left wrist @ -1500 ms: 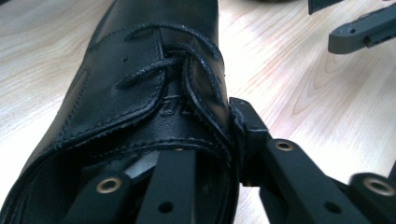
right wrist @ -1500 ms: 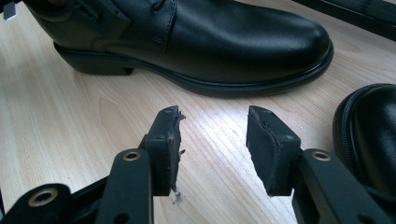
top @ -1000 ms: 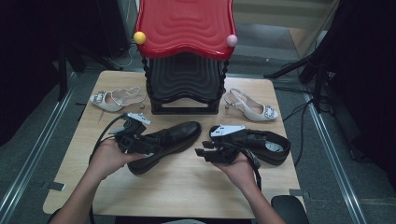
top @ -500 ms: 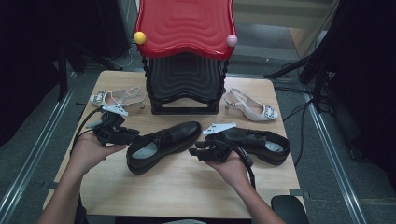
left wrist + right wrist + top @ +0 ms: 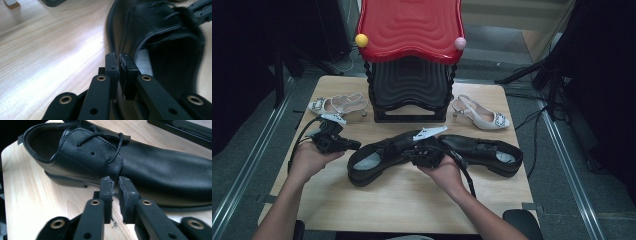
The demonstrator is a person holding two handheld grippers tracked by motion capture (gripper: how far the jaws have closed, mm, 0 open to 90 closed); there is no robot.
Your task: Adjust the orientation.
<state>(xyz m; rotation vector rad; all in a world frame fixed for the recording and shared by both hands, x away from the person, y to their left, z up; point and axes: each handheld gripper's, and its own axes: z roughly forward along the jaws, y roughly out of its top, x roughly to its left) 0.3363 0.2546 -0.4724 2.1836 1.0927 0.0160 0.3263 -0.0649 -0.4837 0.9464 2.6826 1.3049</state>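
Left gripper [image 5: 354,145] pulled off the left black shoe [image 5: 377,160] toward the table's left edge, now beside the heel, jaws just closed with nothing between. Right gripper [image 5: 408,156] slid left off the right black shoe [image 5: 484,152] (jaws likewise closing, a narrow gap left).

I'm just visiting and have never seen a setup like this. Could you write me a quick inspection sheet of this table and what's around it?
Surface: wooden table, bare along the near edge.
Job's things: two black lace-up shoes, left black shoe and right black shoe, lying mid-table.
Clutter: two pale heeled sandals flanking a black rack with a red top.
Grippers: left gripper just closed, jaws together, nothing between them; right gripper just closed, nearly together, nothing gripped.
Cables: black cable trails from the left gripper, another from the right.
Surroundings: dark floor, metal rails.
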